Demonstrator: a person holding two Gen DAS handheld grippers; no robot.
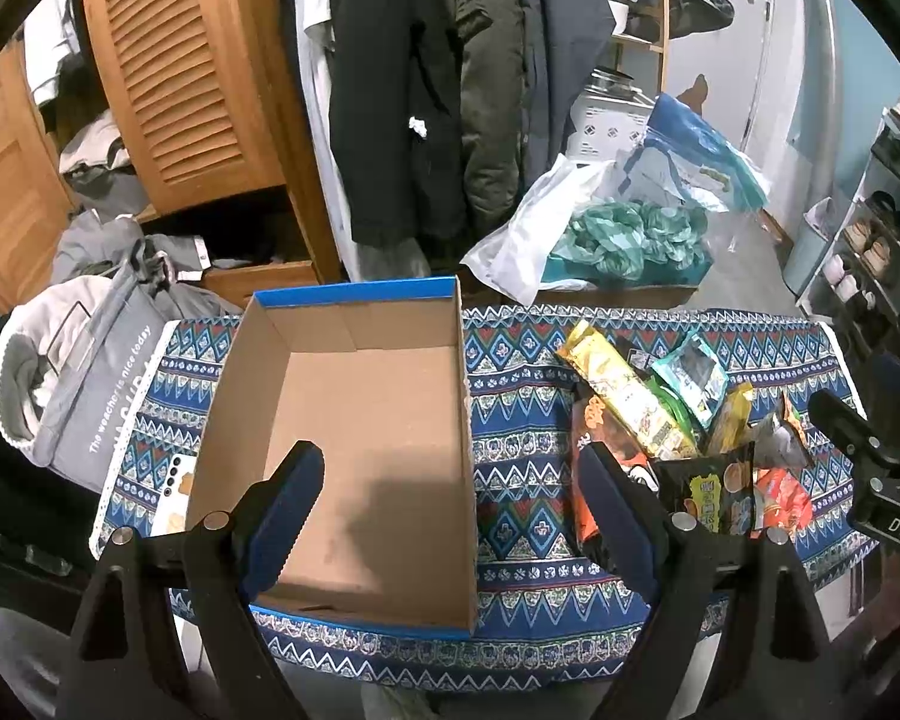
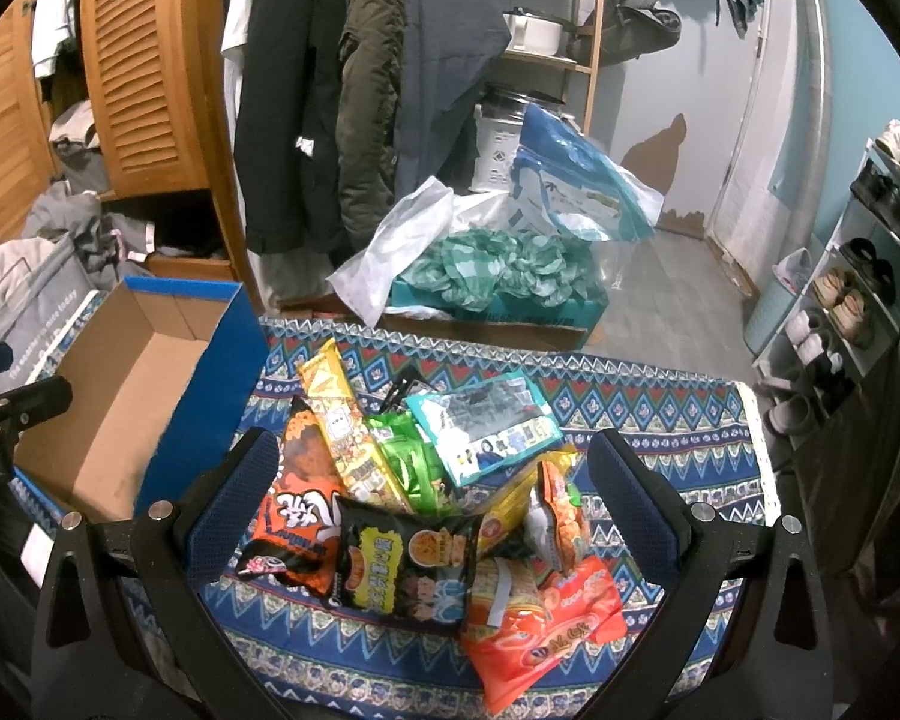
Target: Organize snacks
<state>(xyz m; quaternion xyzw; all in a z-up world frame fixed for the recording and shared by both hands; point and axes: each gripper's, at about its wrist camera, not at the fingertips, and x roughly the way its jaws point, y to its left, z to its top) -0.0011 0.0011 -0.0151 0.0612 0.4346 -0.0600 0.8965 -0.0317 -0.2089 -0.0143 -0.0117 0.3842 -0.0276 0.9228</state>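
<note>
Right gripper (image 2: 429,495) jaws wide, empty, hovering over heap of crinkly foil snack packets (image 2: 426,504). Black packet with yellow label (image 2: 402,564) lies between jaws, orange-red packet (image 2: 540,618) just beside. Left gripper (image 1: 450,516) jaws wide, empty, above open brown cardboard box with blue rim (image 1: 360,420); box empty. Heap right of box on patterned blue cloth worktop (image 2: 660,420). Packets look light, soft, slippery, contents likely crushable; best pinch flat sealed edge, gently.
</note>
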